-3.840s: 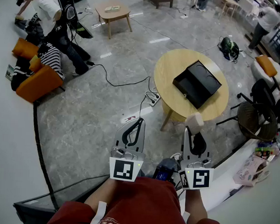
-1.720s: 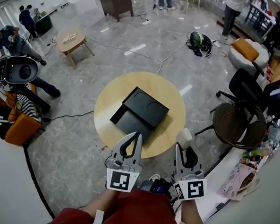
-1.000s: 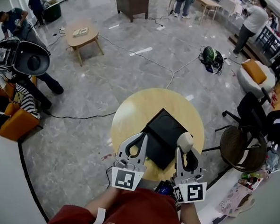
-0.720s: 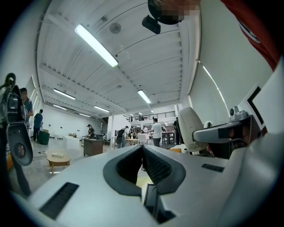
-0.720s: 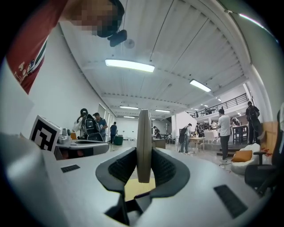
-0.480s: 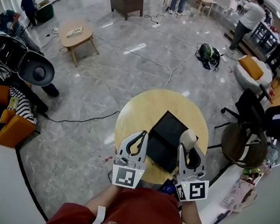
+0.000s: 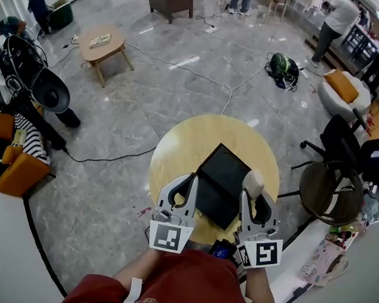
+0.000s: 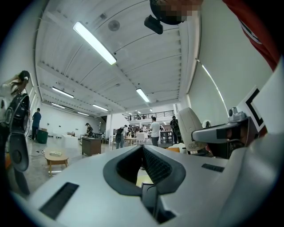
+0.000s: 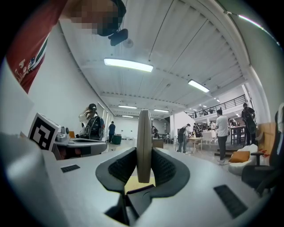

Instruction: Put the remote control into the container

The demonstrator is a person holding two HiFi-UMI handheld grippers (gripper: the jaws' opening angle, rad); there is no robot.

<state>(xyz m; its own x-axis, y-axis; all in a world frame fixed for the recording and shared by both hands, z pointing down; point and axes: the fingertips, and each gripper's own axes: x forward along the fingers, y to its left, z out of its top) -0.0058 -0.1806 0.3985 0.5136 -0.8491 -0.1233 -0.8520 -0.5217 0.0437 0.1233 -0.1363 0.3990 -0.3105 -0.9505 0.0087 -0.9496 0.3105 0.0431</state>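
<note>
A pale beige, flat remote control [image 9: 143, 142] is being clamped edge-on in the right gripper [image 7: 256, 195], with both ribbed jaws pressing against its faces and its rounded end standing out past them. In the head view, that end is being held over the near right part of a round, light wooden table [image 7: 177, 144], just beside the right edge of a black rectangular open container [image 7: 221, 181]. The remote control is not touching the container.

The container is lying on the middle of the table top, turned so that one corner is pointing at the far edge and its near end is reaching close to the near edge. Nothing can be made out inside it.

The left gripper [image 7: 191, 178] is being held level beside the right one. Its jaws are being kept together at the tips with nothing between them, and in the head view those tips are overlapping the container's left edge.

A red garment [image 7: 168, 284] is being worn by the person holding both grippers. The table is standing on a grey marbled floor [image 7: 128, 112], and a black mesh chair [image 7: 322, 188] is standing off its right edge.
</note>
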